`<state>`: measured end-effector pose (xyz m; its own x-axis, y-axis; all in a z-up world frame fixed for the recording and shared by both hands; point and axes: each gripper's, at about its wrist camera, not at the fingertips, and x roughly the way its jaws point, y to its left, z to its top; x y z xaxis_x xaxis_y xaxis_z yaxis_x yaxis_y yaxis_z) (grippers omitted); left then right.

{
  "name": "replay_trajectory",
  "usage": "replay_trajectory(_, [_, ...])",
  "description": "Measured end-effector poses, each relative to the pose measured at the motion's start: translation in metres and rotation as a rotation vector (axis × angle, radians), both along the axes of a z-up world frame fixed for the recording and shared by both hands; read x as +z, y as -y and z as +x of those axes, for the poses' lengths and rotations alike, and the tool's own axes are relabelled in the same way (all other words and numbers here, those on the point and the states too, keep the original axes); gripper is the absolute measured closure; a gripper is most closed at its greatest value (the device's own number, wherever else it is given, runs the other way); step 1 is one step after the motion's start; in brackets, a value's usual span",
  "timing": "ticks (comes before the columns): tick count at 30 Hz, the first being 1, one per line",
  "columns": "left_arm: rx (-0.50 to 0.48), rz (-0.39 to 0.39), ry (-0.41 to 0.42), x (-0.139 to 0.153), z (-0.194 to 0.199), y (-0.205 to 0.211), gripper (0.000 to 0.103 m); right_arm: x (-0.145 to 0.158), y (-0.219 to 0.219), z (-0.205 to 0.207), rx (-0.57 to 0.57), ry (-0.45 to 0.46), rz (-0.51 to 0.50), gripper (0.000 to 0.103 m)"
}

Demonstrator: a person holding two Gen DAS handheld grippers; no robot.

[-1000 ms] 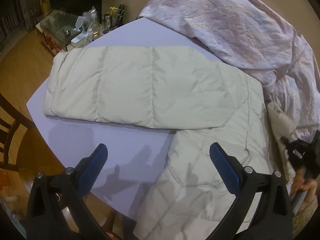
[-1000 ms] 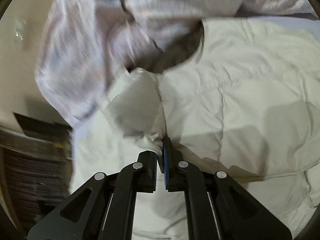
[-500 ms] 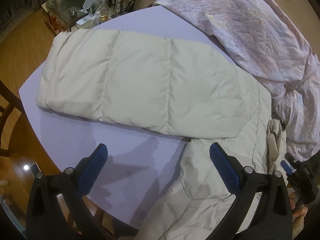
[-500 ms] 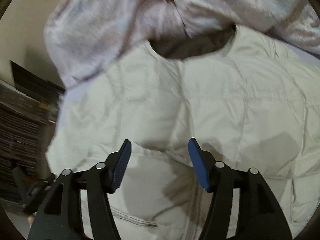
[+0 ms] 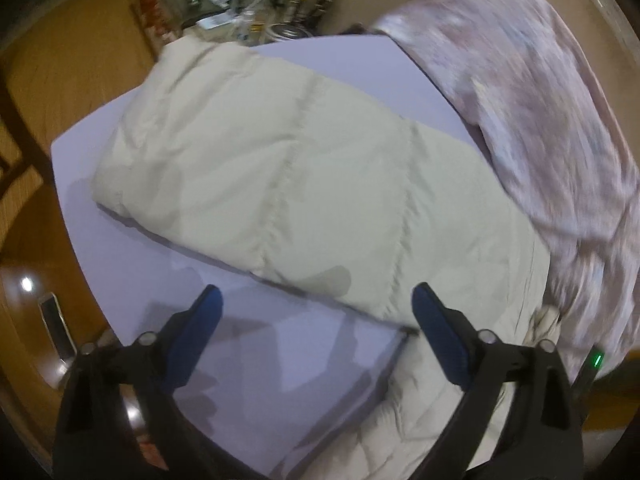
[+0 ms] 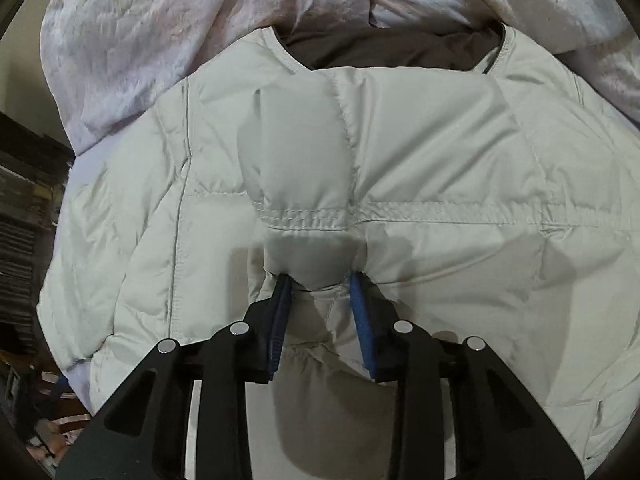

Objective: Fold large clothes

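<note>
Cream fabric: we see a puffy quilted jacket [image 5: 304,184] with stitched seams dividing it into soft padded panels, lying on the tabletop [image 5: 256,364].
Sleeve: in the left wrist view one long padded sleeve [image 5: 280,176] stretches flat across the pale lavender surface, rounded at its cuff end.
Collar: in the right wrist view we find the curved neckline [image 6: 392,60] at the far edge, with dark lining showing inside it.
Pink cloth: a crumpled, mottled pinkish blanket [image 6: 168,24] is heaped beyond the jacket, touching its far edge.
Left gripper [image 5: 316,320]: we hold it low above the bare tabletop just before the sleeve's near edge, its blue pads spread wide and grasping nothing.
Right gripper [image 6: 320,304]: it reaches onto the jacket body, partly closed, its blue pads pressed against both sides of a bunched fold [image 6: 308,248] of quilted fabric.
Surroundings: wooden floor [image 5: 68,76] and a cluttered glass stand [image 5: 248,4] lie past the tabletop.
</note>
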<state>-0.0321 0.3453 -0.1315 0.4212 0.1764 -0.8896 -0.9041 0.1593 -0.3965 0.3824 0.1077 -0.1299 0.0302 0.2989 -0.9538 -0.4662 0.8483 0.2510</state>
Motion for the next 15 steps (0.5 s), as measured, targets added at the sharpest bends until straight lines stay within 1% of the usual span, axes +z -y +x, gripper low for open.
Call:
replay_trajectory(3, [0.101, -0.031, 0.045, -0.009, -0.015, -0.010, 0.014, 0.001, 0.009, 0.002, -0.006, -0.020, 0.033, 0.069])
replay_trajectory(4, [0.143, -0.039, 0.043, -0.011, -0.018, -0.012, 0.015, 0.003, 0.014, 0.003, -0.010, -0.024, 0.043, 0.069])
replay_trajectory(5, [0.179, -0.049, 0.059, -0.014, -0.023, -0.015, 0.016, 0.003, 0.016, 0.002, -0.016, -0.026, 0.052, 0.069])
replay_trajectory(9, [0.272, -0.070, 0.112, -0.023, -0.036, -0.024, 0.022, 0.004, 0.015, 0.001, -0.014, -0.018, 0.053, 0.069])
replay_trajectory(10, [0.296, -0.076, 0.127, -0.025, -0.038, -0.026, 0.024, 0.006, 0.021, 0.001, -0.015, -0.019, 0.055, 0.069])
replay_trajectory(12, [0.341, -0.072, 0.160, -0.027, -0.044, -0.029, 0.026, 0.006, 0.020, 0.001, -0.016, -0.019, 0.056, 0.069])
replay_trajectory(14, [0.382, -0.070, 0.188, -0.029, -0.048, -0.032, 0.031, 0.006, 0.019, 0.001, -0.014, -0.017, 0.056, 0.069])
replay_trajectory(15, [0.395, -0.066, 0.193, -0.029, -0.049, -0.032, 0.039, 0.006, 0.018, 0.001, -0.014, -0.016, 0.056, 0.068])
